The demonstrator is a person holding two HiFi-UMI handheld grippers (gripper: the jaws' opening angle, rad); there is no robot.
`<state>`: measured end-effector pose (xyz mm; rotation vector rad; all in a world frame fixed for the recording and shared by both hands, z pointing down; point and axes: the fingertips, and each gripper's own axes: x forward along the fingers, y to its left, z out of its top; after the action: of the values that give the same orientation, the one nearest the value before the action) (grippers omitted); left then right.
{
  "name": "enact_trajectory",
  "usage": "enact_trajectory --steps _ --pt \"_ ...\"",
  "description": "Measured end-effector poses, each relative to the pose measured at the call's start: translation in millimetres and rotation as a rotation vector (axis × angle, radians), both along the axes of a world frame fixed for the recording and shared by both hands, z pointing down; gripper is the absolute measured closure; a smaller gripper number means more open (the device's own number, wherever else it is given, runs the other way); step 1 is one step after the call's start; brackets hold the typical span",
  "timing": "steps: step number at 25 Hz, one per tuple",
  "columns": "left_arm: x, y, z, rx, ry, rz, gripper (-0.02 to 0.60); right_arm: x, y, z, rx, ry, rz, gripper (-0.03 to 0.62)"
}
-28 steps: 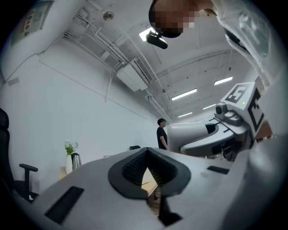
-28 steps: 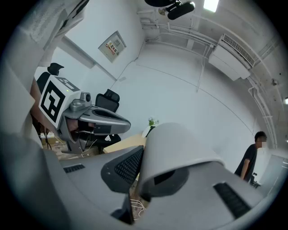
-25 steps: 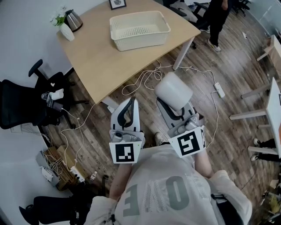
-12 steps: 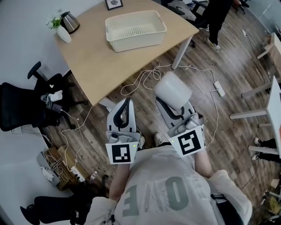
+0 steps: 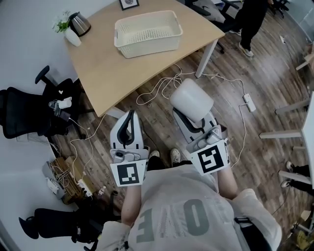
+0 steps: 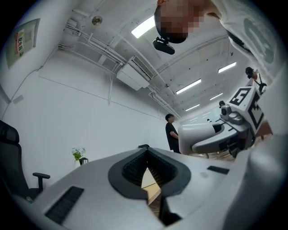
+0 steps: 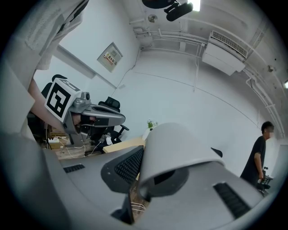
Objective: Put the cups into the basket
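1. The person is standing on a dark wooden plank floor (image 5: 255, 63) and holding both grippers side by side in front of a white shirt.
2. The right gripper (image 5: 189, 119) is clamping a plain white, smooth-walled cup (image 5: 192, 99). Its jaws are standing only slightly apart, with the left pad pressing on the cup's outer wall. The cup is lying on its side, with its mouth facing back toward the gripper's body.
3. The left gripper (image 5: 130, 115) is carrying nothing. Its jaws are meeting at the tips, and only a small hollow is showing between the dark ribbed pads.
4. The cream, rectangular plastic basket (image 5: 147, 45) with perforated walls and bottom is sitting on the light wooden table (image 5: 103, 68). It is ahead of both grippers and well apart from the cup.
5. At the table's far left corner a dark metal kettle (image 5: 80, 23) is standing just beside a small white vase (image 5: 72, 36) of flowers. A small black-framed picture (image 5: 130, 4) is standing beyond the basket.
6. White cables (image 5: 162, 86) are trailing over the floor between the table and the grippers, and a white power strip (image 5: 249, 102) is lying to the right.
7. A black office chair (image 5: 22, 117) is standing left of the table, and a person in black clothes (image 5: 252, 17) is standing beyond its right corner.
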<state>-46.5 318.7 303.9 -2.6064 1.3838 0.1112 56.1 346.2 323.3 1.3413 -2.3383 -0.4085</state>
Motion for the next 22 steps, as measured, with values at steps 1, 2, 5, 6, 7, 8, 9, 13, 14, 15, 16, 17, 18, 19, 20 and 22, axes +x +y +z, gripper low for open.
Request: enact_trajectory --steps 1,2,5,6,7,8,9,13,14,15,16,17,18,19,20,22 --pt "4 2 -1 -0.001 -0.003 -0.002 0.574 5 0 0 0.002 -0.003 -0.005 0.56" --pt "8 3 -1 -0.005 -0.009 -0.003 0.574 10 -1 0 0.002 -0.006 -0.007 0.562" --pt "14 0 1 -0.016 -0.03 -0.004 0.574 18 -6 0 0.003 -0.003 -0.004 0.562" --pt "15 -2 1 -0.014 -0.034 -0.005 0.574 19 -9 -1 0.005 -0.003 -0.003 0.562" --pt "15 -7 1 -0.009 -0.035 -0.006 0.574 19 -12 -1 0.008 -0.005 -0.003 0.56" --pt "15 -12 0 -0.001 -0.031 -0.007 0.574 19 -17 -2 0.01 -0.005 -0.001 0.562" --pt "16 -18 -1 0.009 -0.025 -0.008 0.574 19 -22 -2 0.012 -0.001 0.002 0.56" --pt "28 -49 3 0.031 -0.014 0.025 0.574 23 -47 1 0.026 0.022 0.026 0.56" --pt "34 -59 4 0.028 -0.012 0.038 0.574 26 -54 1 0.028 0.028 0.032 0.56" --pt "38 -68 4 0.025 -0.009 0.046 0.574 29 -61 1 0.026 0.032 0.036 0.56" --pt "41 -78 2 0.027 -0.005 0.048 0.574 31 -68 0 0.024 0.033 0.036 0.562" --pt "43 -87 -1 0.038 0.001 0.047 0.574 33 -76 -2 0.024 0.034 0.035 0.56" --pt "43 -96 -5 0.054 0.005 0.044 0.574 34 -85 -3 0.026 0.034 0.034 0.56" --pt "42 -106 -8 0.069 0.008 0.044 0.574 35 -96 -5 0.028 0.036 0.036 0.56" --pt "41 -116 -10 0.077 0.008 0.046 0.574 35 -107 -6 0.028 0.04 0.041 0.56" --pt "39 -140 -12 0.074 0.013 0.049 0.574 34 -132 -6 0.021 0.052 0.048 0.56"
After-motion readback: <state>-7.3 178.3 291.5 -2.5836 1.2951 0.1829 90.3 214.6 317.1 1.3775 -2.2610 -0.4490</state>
